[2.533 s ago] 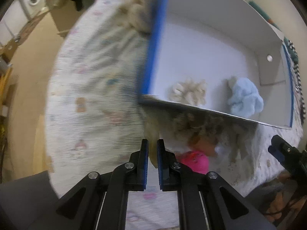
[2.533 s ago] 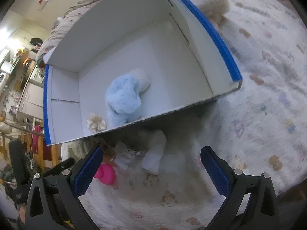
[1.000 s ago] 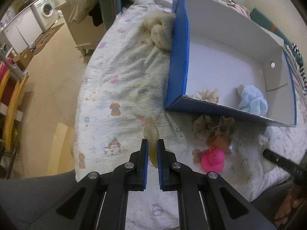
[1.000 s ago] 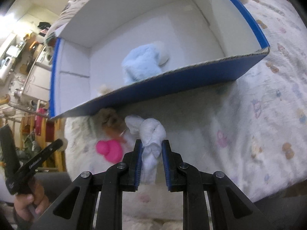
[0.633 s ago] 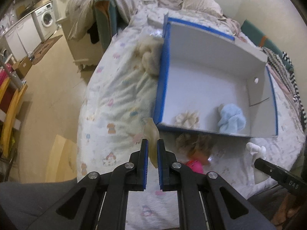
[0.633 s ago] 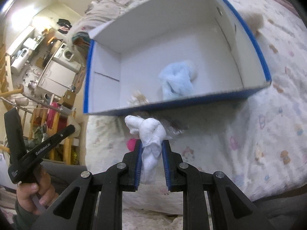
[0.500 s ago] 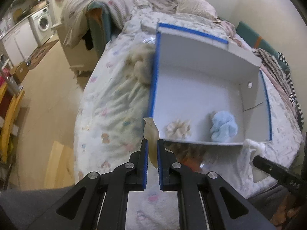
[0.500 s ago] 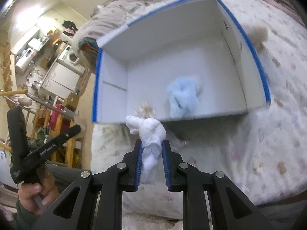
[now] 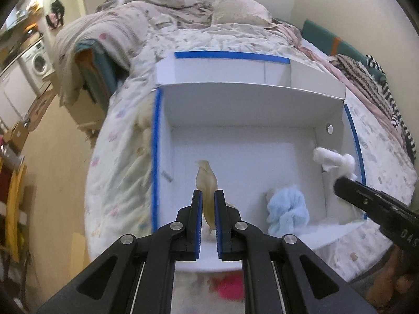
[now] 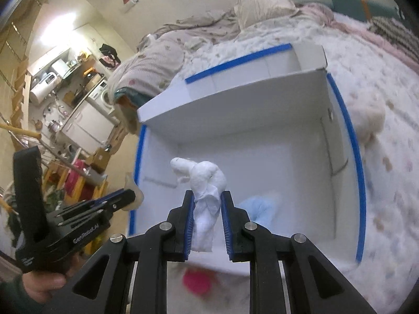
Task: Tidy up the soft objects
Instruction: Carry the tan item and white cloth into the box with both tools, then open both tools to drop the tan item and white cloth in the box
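Both grippers carry a load: the left gripper (image 9: 208,198) is pinched almost shut on a thin yellowish soft piece (image 9: 207,180), the right gripper (image 10: 208,204) clamps a white cloth bundle (image 10: 207,180) between narrowly parted jaws; beyond and below both fingertips lies the white box (image 9: 248,120), holding a light blue plush (image 9: 288,210).

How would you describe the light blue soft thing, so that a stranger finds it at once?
On the bed stands a white box with blue edges. The blue cloth lies on its floor, in the near right corner. It alone is fluffy, pale blue and not held by any gripper.
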Demonstrator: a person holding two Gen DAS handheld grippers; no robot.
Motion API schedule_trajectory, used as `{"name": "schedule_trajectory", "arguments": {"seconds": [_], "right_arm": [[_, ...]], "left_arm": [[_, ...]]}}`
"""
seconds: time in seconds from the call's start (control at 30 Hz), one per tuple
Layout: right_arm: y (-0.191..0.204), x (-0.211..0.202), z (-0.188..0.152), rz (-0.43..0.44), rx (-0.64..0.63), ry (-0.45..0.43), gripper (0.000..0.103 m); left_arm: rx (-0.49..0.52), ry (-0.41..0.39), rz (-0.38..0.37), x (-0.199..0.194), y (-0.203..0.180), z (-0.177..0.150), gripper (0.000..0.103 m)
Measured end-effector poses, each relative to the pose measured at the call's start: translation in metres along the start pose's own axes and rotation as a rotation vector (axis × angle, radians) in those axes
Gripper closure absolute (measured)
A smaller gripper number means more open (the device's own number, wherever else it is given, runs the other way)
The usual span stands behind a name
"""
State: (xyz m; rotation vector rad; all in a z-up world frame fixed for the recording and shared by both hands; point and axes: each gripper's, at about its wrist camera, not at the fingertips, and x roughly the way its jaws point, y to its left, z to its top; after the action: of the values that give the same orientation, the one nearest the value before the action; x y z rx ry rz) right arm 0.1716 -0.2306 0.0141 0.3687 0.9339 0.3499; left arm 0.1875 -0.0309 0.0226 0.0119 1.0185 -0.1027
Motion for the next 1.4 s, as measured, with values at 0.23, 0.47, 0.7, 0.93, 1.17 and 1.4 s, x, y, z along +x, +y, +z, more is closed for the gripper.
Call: {"name": "schedule_trajectory", "arguments": {"seconds": [0.23,0.47,0.7,0.93,1.17,1.4], "right_arm": [[-0.038,0.038,-0.011,-0.025,0.089,0.045,0.081],[-0.050,0.053,-0.009,-0.042,0.103,0.086,0.081],[-0.049,0.061,-0.013,-0.049,0.103,0.119,0.081],[-0.046,0.072,-0.015,-0.051,0.111,0.160,0.081],[-0.045,0.077,-0.017,-0.063,0.111,0.177,0.081],[-0.043,0.079,-0.015,-0.058,0.109,0.170,0.081]], "left_arm": [[0.073,-0.049,0.005,0.039,-0.022,0.002,0.095],[0.087,-0.049,0.016,0.059,-0.029,0.007,0.095],[0.042,0.027,0.002,0.081,-0.026,0.003,0.095],[0.037,0.065,-0.023,0.092,-0.029,-0.003,0.094],[0.049,0.087,-0.021,0.098,-0.031,-0.010,0.091],[0.044,0.072,-0.014,0.096,-0.032,-0.011,0.085]]}}
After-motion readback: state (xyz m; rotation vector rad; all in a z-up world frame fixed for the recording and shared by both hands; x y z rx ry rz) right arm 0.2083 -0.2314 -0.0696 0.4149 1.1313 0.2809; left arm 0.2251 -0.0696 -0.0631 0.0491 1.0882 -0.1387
